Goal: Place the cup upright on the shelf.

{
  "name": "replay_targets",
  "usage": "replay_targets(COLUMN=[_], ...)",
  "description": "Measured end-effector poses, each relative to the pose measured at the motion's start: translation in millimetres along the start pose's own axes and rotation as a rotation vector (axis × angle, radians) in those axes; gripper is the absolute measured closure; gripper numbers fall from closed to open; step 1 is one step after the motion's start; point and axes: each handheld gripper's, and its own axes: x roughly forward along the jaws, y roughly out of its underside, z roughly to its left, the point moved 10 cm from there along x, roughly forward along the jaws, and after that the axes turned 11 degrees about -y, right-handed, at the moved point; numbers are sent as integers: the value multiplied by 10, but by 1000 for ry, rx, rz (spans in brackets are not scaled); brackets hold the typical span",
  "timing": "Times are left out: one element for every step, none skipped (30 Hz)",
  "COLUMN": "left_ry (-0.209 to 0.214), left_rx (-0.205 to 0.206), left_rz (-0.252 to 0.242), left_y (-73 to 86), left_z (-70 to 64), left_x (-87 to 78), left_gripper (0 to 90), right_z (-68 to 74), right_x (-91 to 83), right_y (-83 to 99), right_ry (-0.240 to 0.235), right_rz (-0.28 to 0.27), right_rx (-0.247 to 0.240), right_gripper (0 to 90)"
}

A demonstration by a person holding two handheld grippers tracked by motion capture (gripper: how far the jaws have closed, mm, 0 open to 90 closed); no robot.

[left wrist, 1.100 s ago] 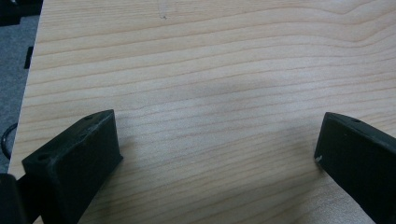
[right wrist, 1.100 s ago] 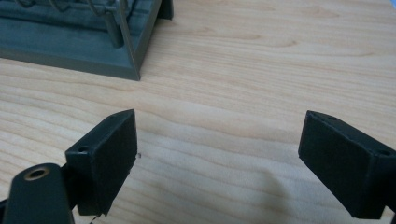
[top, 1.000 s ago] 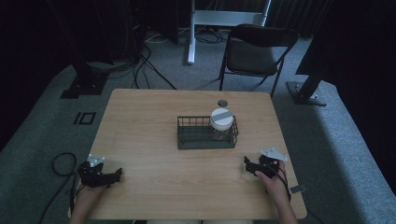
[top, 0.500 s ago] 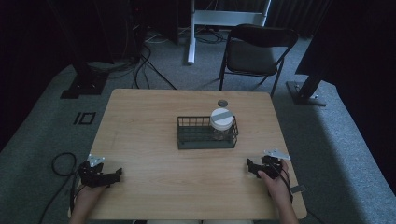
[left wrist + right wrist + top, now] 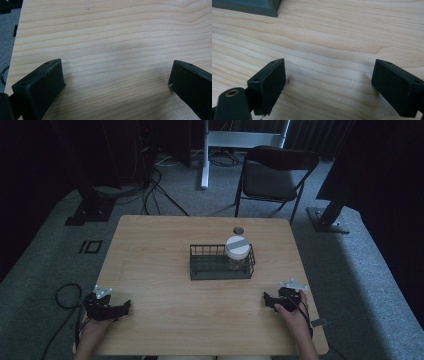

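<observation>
A person's two hands rest at the near edge of a wooden tabletop (image 5: 160, 270), each holding a two-jaw gripper. The left gripper (image 5: 122, 307) lies flat by the near left corner, its jaws spread wide with bare wood grain between them in the left gripper view, pinching nothing. The right gripper (image 5: 268, 300) sits near the near right corner, just inside the right edge, its jaws likewise spread apart and holding nothing; the right gripper view looks across pale wood to one corner of the wire basket's dark base at the top left of that view.

The wire basket (image 5: 207, 268), dark green and rectangular, stands about midway across the tabletop, a little toward the far edge and well apart from both grippers. Inside it, at its right end, a clear jar (image 5: 237, 253) stands upright with a white lid bearing a grey strip. A small dark round fitting (image 5: 238, 230) sits in the tabletop just beyond the basket, near the far edge. A black folding chair (image 5: 275, 175) stands on the grey carpet past the far edge.
</observation>
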Motion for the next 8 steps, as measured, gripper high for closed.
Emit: replay_targets(left_ry=[0, 0, 0, 0, 0, 0, 0, 0], left_rx=[1, 0, 0, 0, 0, 0, 1, -1], left_rz=[0, 0, 0, 0, 0, 0, 0, -1], left_y=[0, 0, 0, 0, 0, -1, 0, -1], left_z=[0, 0, 0, 1, 0, 0, 1, 0], left_x=[0, 0, 0, 0, 0, 0, 0, 1], left_gripper=[1, 2, 2, 2, 2, 2, 2, 2], right_z=[5, 11, 14, 16, 16, 16, 17, 17], right_x=[1, 2, 3, 3, 4, 4, 4, 4], right_y=[1, 1, 2, 2, 1, 1, 1, 1], right_ry=[-3, -7, -10, -11, -11, -12, -12, -12], right_rz=[2, 3, 3, 3, 3, 3, 3, 4], right_rx=[-3, -5, -6, -6, -7, -8, -7, -7], right_gripper=[118, 118, 118, 117, 118, 117, 117, 117])
